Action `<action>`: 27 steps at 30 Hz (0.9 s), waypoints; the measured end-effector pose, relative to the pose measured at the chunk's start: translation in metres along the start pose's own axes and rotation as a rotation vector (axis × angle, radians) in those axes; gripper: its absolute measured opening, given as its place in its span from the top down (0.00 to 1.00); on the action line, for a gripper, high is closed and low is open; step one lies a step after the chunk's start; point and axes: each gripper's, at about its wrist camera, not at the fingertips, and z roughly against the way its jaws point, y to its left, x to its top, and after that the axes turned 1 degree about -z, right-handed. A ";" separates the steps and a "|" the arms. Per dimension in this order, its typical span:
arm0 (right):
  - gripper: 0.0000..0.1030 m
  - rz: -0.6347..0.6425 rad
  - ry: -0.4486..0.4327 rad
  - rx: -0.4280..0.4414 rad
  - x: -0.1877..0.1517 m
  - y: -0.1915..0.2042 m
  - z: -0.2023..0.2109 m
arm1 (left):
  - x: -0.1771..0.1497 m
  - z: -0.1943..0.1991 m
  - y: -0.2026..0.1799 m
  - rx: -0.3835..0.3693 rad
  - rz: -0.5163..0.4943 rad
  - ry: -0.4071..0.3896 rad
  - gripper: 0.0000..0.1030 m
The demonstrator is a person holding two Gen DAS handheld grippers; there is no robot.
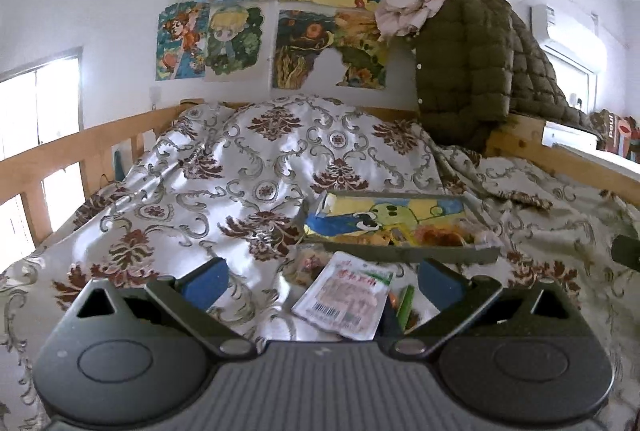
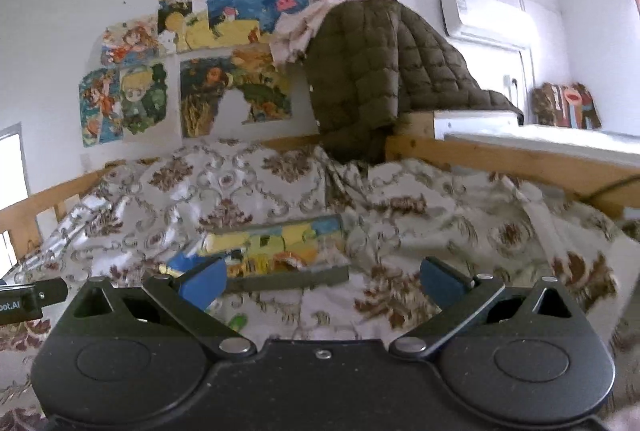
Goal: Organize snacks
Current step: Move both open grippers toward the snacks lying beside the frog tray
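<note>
While both tools hover low over the patterned bedspread (image 1: 256, 167), neither holds anything: the left gripper (image 1: 324, 283) has its blue pads spread wide, and the right gripper (image 2: 320, 281) likewise stands apart and empty. Between the left jaws lies a white snack packet (image 1: 344, 301), flat on the cover with its barcode end toward the camera; a green-and-orange wrapped item (image 1: 404, 305) lies just beside it on the right, partly hidden by the right finger, and a pale translucent packet (image 1: 308, 265) sits just beyond. Judged from this layout, the step in hand is the pickup of the white packet. To do it well, the left tool should come down squarely so one pad lands on each long edge, closing on the packet alone and not on the neighbouring wrapper or a fold of cloth; the soft bedding will give, so a shallow, firm pinch is advised. Beyond the packets stands a shallow grey tray (image 1: 404, 254) with a bright cartoon-printed lining; a few orange-toned snacks appear to lie against its near wall, though their kind cannot be made out. In the right wrist view the same tray (image 2: 292, 281) sits ahead, near the left pad.
</note>
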 end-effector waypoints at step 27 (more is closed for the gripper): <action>0.01 0.147 0.225 0.116 -0.044 0.063 -0.025 | -0.036 -0.027 0.055 0.105 -0.017 0.100 0.00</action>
